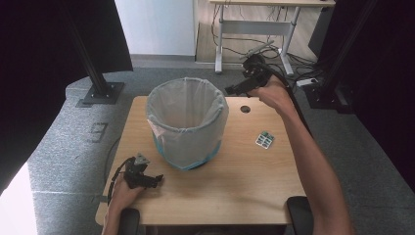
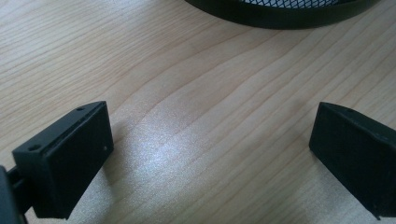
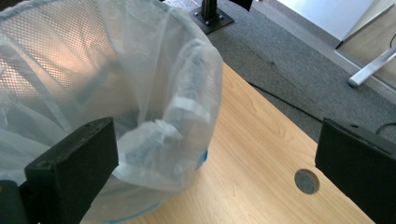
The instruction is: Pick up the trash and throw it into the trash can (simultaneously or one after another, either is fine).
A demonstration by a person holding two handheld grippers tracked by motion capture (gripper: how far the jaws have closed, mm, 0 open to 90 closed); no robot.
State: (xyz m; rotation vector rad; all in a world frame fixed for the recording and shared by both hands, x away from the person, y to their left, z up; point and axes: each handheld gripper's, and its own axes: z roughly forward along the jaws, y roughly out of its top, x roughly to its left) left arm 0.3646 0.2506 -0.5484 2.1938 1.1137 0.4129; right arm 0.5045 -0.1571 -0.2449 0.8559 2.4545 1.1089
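A mesh waste bin (image 1: 187,122) lined with a thin white plastic bag stands in the middle of the wooden table (image 1: 244,186). My left gripper (image 1: 155,179) rests low on the table in front of the bin's left side. It is open in the left gripper view (image 2: 210,119), with bare wood between its jaws and the bin's black base (image 2: 280,14) just ahead. My right gripper (image 1: 231,90) is held up beside the bin's right rim. It is open in the right gripper view (image 3: 217,135), with nothing in it, and the bag (image 3: 140,93) hangs to its left.
A small green-and-white packet (image 1: 265,139) lies on the table right of the bin. A round cable hole (image 1: 245,108) (image 3: 307,181) sits near the far edge. Black frame posts (image 1: 100,83), a desk frame (image 1: 254,29) and floor cables (image 1: 293,58) stand beyond the table.
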